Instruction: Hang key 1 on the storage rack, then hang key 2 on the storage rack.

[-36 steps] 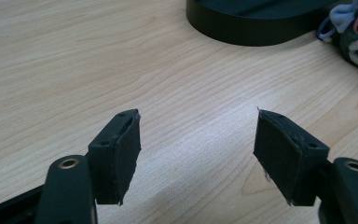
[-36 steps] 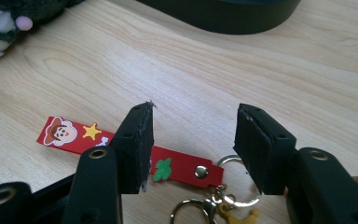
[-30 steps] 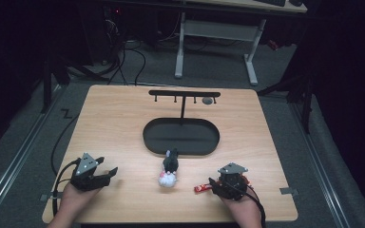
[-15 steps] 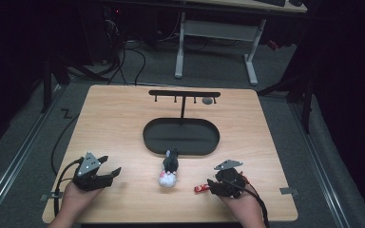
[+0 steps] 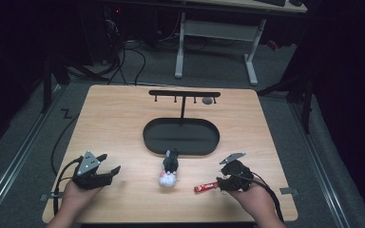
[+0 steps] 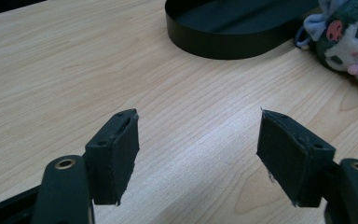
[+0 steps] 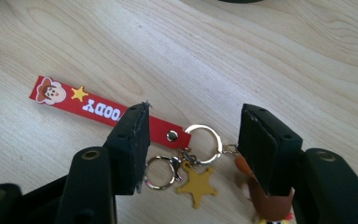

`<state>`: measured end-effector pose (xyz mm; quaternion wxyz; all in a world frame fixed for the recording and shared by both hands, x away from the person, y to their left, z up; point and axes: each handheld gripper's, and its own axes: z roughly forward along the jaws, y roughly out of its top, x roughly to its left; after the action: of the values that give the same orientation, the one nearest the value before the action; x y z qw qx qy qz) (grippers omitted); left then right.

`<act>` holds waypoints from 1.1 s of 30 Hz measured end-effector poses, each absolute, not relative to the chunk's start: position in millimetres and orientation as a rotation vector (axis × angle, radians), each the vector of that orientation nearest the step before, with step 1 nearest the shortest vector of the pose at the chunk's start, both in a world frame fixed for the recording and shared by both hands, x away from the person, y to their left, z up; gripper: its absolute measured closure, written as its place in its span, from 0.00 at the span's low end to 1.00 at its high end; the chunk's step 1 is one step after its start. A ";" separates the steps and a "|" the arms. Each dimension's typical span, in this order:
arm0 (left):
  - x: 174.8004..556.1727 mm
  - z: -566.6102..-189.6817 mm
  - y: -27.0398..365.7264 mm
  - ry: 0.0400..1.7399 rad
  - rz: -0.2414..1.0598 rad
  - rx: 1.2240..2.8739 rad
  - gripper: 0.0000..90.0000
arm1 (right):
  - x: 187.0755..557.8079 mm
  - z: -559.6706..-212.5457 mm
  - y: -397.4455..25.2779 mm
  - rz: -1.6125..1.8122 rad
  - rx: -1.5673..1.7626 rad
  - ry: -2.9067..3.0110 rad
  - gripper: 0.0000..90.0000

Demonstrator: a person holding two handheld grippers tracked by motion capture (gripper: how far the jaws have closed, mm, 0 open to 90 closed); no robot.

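Note:
A keychain lies near the table's front right, made up of a red "WOODY" strap [image 7: 98, 105] [image 5: 205, 187], gold rings [image 7: 203, 142], a yellow star [image 7: 196, 186] and a small brown-hatted figure [image 7: 266, 201]. My right gripper [image 7: 194, 109] [image 5: 222, 178] is open just above it, one jaw over the strap's riveted end and the other over the figure. My left gripper [image 6: 198, 116] [image 5: 111, 162] is open at the front left over bare wood, with nothing between its jaws. A small plush toy [image 5: 170, 171] [image 6: 349, 37] lies between the two grippers.
A black oval tray [image 5: 180, 136] [image 6: 233, 28] sits mid-table, just behind the plush. Behind it stands a black T-shaped rack [image 5: 184, 95] with hooks. The floor beyond the table holds cables and a white desk frame [image 5: 216, 33].
The right gripper has shifted slightly over the keychain and tilted. The left gripper has edged a little to the right. Plush and keychain have not moved.

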<state>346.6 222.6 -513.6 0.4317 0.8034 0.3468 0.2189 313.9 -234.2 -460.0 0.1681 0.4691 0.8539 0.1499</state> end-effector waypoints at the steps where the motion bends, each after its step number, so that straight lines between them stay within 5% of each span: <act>1: 346.9 -513.9 221.9 0.865 0.546 2.004 0.33 | 314.0 -459.1 -234.9 0.427 1.342 2.432 0.49; 33: 341.2 -513.1 221.6 0.853 0.551 2.025 0.33 | 312.0 -465.3 -250.5 0.201 1.372 2.534 0.59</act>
<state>341.2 221.6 -513.1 0.4242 0.8095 0.3409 0.2203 312.0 -250.5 -465.3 0.1264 0.4712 0.8702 0.0691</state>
